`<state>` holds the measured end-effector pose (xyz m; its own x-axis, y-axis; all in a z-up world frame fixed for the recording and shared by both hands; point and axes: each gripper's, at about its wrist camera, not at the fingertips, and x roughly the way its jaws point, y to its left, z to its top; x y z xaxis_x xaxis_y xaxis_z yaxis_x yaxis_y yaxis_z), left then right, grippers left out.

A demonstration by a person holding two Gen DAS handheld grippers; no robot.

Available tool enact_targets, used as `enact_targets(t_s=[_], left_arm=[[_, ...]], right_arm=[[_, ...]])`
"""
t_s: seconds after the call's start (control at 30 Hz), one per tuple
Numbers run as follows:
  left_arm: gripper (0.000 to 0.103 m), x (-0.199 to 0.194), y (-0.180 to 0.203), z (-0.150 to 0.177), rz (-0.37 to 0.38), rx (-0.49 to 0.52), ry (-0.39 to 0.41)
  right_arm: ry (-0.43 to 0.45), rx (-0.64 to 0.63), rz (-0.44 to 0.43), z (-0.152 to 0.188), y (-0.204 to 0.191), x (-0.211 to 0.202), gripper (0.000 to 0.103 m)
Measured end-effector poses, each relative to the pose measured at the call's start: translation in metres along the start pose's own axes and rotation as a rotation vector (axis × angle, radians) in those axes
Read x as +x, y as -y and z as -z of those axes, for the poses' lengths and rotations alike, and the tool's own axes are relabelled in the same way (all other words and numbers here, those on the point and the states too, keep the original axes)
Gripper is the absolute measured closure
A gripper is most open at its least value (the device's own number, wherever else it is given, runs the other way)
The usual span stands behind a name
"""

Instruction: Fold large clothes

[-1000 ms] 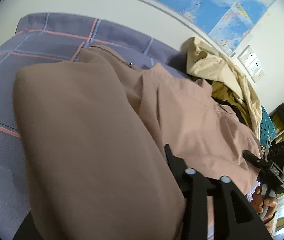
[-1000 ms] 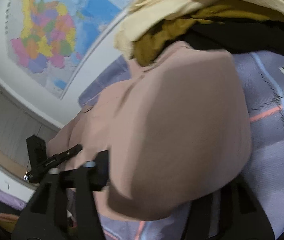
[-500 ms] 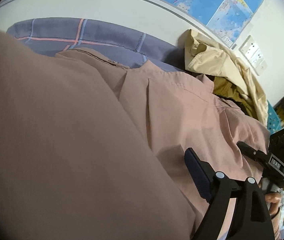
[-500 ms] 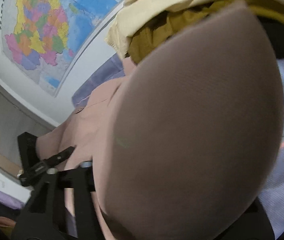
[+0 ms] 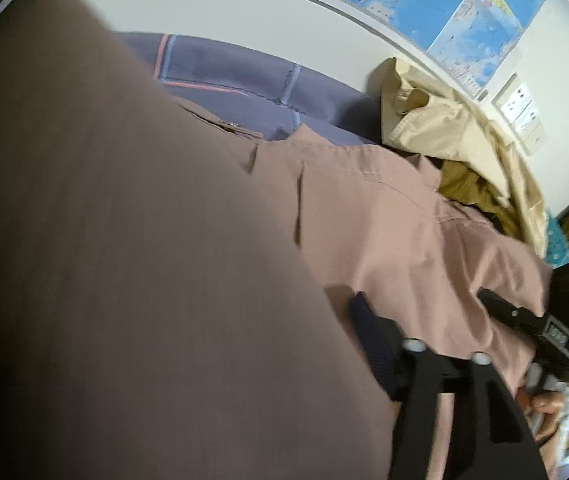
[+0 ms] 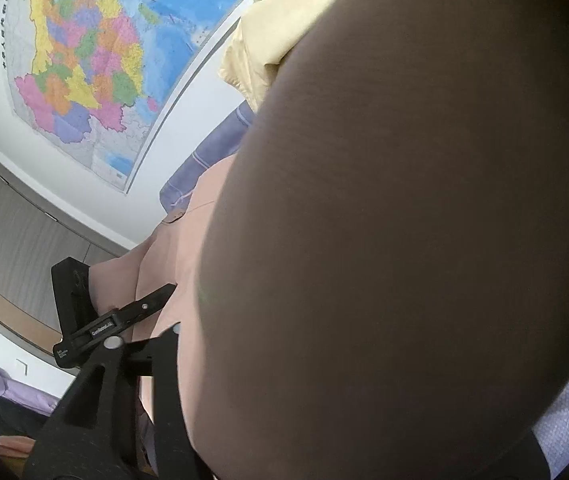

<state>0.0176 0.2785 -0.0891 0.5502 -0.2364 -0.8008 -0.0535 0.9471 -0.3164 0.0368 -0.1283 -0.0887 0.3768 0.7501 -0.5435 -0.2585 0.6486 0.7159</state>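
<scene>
A large dusty-pink garment [image 5: 384, 224] lies across a purple plaid bed cover [image 5: 244, 76]. In the left wrist view a lifted fold of it [image 5: 124, 260] fills the left half, draped over my left gripper; only the right finger [image 5: 372, 344] shows. In the right wrist view the same pink cloth [image 6: 404, 220] billows close to the lens and hides most of the scene; only the left finger [image 6: 164, 364] of my right gripper shows. Each gripper appears to hold the cloth, with the pinch hidden. The other gripper shows in each view: the right one [image 5: 524, 320], the left one [image 6: 112, 320].
A pile of cream [image 5: 444, 132] and olive [image 5: 468, 188] clothes sits at the far end of the bed against the wall. A map [image 6: 96, 60] hangs on the wall, with wall sockets [image 5: 524, 112] nearby. A grey wardrobe [image 6: 16, 220] stands to the left.
The lifted pink cloth has swung up and closer to both cameras, now covering far more of each view. Both grippers moved forward over the garment.
</scene>
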Motion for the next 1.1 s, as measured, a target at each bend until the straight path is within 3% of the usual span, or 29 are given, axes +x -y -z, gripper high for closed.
enact_targets(t_s=[0.03,0.23,0.73,0.83,0.93,1.03,1.1], left_arm=[[0.063,0.0,-0.001,-0.001,-0.008,-0.004,-0.001],[0.079,-0.011,-0.005,-0.005,0.029,-0.033,-0.006],[0.084,-0.101,-0.021,-0.014,0.161,-0.009,0.124],[0.077,-0.098,-0.045,-0.006,0.161,-0.025,0.122],[0.071,-0.058,-0.066,0.007,0.115,-0.069,-0.023],[0.063,-0.042,-0.071,0.019,0.105,-0.086,-0.06],[0.044,-0.047,-0.066,0.019,0.1,-0.066,-0.049]], right_arm=[[0.001,-0.002,-0.006,0.0,-0.001,-0.001,0.069],[0.027,-0.034,-0.029,0.001,-0.019,-0.016,0.078],[0.068,-0.177,-0.163,0.007,-0.09,-0.059,0.08],[0.039,-0.151,-0.129,0.016,-0.074,-0.053,0.079],[-0.041,-0.075,-0.045,0.025,-0.041,-0.031,0.075],[-0.07,-0.036,-0.021,0.036,-0.021,-0.024,0.062],[-0.057,-0.033,-0.004,0.041,-0.02,-0.03,0.044]])
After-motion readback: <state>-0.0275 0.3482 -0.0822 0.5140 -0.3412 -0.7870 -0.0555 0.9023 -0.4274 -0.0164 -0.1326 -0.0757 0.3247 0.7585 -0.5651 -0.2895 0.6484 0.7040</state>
